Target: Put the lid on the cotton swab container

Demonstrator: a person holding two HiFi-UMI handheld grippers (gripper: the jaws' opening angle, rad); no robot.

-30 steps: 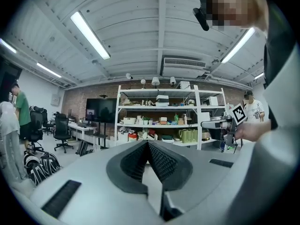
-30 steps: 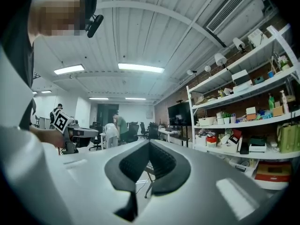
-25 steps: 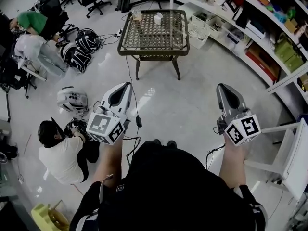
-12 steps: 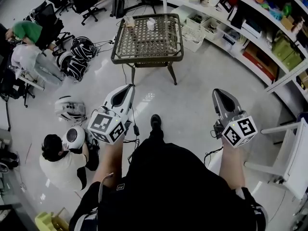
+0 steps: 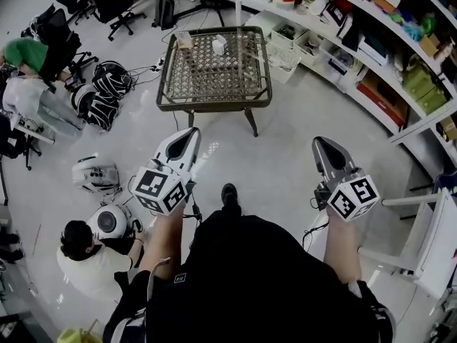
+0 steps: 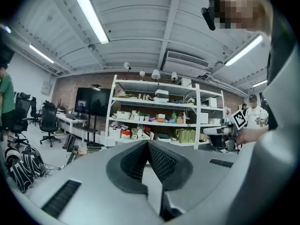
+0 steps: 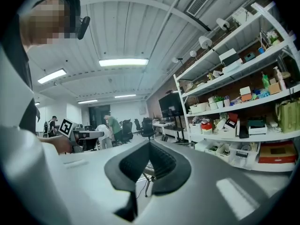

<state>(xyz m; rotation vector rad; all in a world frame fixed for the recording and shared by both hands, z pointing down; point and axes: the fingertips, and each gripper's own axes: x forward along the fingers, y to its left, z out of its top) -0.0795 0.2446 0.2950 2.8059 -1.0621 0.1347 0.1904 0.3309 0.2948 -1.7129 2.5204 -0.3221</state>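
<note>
A wicker-topped table point(image 5: 214, 77) stands on the floor ahead of me in the head view. On its far side sit a small white container point(image 5: 218, 46) and a small pale item point(image 5: 184, 40); both are too small to tell apart as container or lid. My left gripper point(image 5: 191, 131) and right gripper point(image 5: 317, 143) are held up in the air, well short of the table. In the left gripper view the left gripper point(image 6: 147, 143) has its jaws together on nothing. The right gripper point(image 7: 150, 142) looks the same in the right gripper view.
Long shelves point(image 5: 385, 41) full of boxes curve along the right. A person point(image 5: 86, 259) crouches on the floor at the left beside a white helmet-like device point(image 5: 107, 222). Bags point(image 5: 100, 95), office chairs point(image 5: 50, 31) and floor cables point(image 5: 178, 56) lie left of the table. A white chair point(image 5: 432, 245) is at my right.
The table has drawn nearer and lower in the head view as I walk towards it. Both grippers keep the same raised pose, jaws together.
</note>
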